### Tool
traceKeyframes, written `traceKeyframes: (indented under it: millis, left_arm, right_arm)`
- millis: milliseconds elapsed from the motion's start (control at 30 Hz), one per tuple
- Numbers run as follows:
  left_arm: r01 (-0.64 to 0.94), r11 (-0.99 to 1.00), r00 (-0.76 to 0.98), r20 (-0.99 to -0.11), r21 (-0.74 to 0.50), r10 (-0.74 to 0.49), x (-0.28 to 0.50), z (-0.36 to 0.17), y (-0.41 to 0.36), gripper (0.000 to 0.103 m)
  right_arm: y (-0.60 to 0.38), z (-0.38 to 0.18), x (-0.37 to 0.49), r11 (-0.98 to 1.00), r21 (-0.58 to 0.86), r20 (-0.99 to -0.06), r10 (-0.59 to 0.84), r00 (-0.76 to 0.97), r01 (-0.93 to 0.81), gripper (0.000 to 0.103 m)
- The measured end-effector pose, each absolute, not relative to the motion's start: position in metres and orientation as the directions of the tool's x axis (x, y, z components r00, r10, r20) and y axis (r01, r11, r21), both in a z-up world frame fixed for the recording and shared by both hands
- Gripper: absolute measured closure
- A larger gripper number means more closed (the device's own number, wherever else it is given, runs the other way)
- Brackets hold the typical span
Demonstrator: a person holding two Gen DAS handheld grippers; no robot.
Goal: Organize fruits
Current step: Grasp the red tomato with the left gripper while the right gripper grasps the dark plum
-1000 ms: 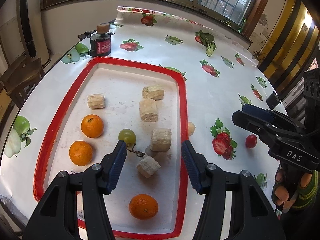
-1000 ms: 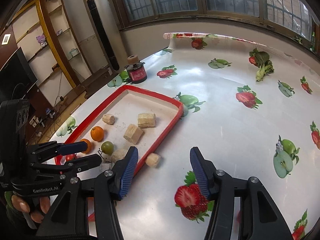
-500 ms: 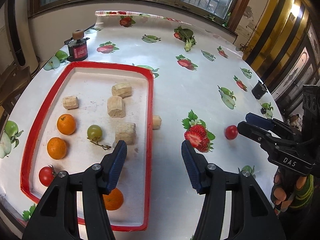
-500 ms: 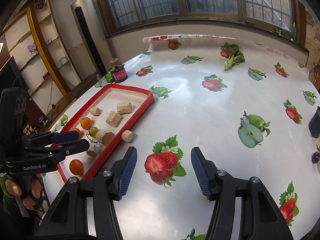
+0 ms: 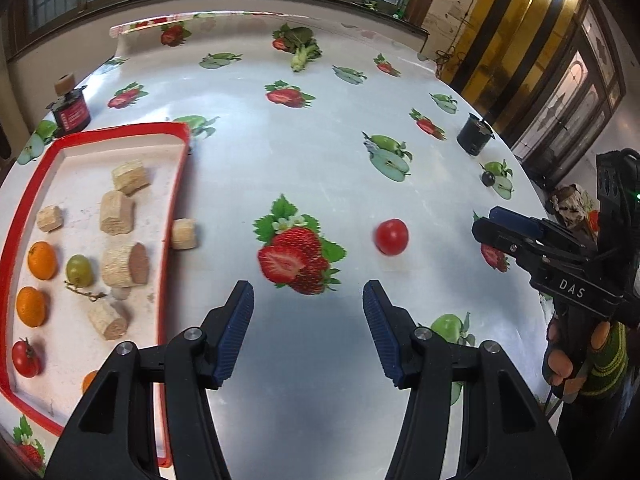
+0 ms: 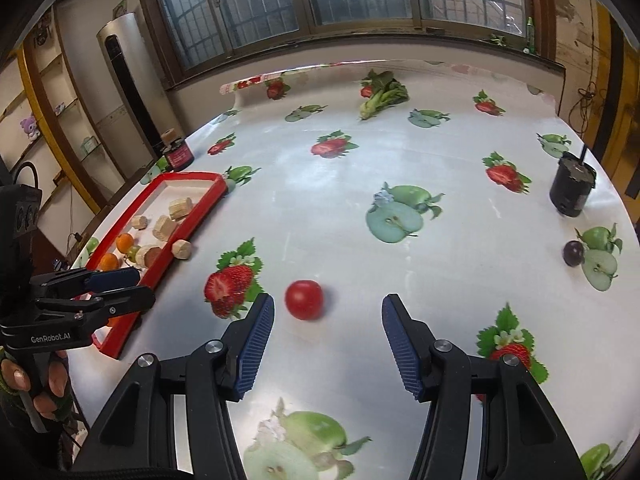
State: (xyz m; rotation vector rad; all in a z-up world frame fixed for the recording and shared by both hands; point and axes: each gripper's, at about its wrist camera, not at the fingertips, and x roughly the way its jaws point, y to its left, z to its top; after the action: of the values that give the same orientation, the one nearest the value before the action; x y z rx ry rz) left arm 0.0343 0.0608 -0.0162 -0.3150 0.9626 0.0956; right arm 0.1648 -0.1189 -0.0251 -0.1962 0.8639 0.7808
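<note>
A red cherry tomato (image 5: 391, 237) (image 6: 303, 299) lies loose on the fruit-print tablecloth. It sits just ahead of my right gripper (image 6: 327, 338), nearer its left finger; the jaws stand open and empty. My left gripper (image 5: 308, 330) is open and empty over a printed strawberry, right of the red-rimmed tray (image 5: 175, 216) (image 6: 208, 204). The tray holds oranges (image 5: 41, 260), a green grape (image 5: 79, 270), a tomato (image 5: 25, 358) and several tan cork-like chunks. One chunk (image 5: 184, 234) (image 6: 181, 249) lies just outside the tray's rim. A dark grape (image 6: 573, 253) (image 5: 487, 178) rests far right.
A black pot (image 6: 572, 188) (image 5: 474, 136) stands near the right table edge. A red-labelled jar (image 5: 71, 110) (image 6: 178, 155) with a cork lid sits beyond the tray. The table edge curves close on the right. A gloved hand (image 5: 584, 356) holds the right gripper.
Both grippers have swept right, away from the tray. The tray slid to the left of both views, and the loose tomato now lies right in front of my right gripper.
</note>
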Motion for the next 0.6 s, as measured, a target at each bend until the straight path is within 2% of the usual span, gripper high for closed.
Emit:
traceKeyframes:
  millis: [333, 600]
  left_arm:
    - [-0.115, 0.968, 0.526, -0.84, -0.223, -0.131, 0.085, -0.033, 0.007, 0.048]
    - [-0.115, 0.963, 0.49, -0.857, -0.242, -0.157, 0.117, -0.055, -0.005, 0.048]
  right_arm:
    - [-0.207, -0.037, 0.226, 0.835, 0.142, -0.749, 0.442, 0.495, -0.531, 0.045]
    - [-0.263, -0.05, 0.296, 0.91, 0.146, -0.763, 0.354, 0.542, -0.389, 0.045]
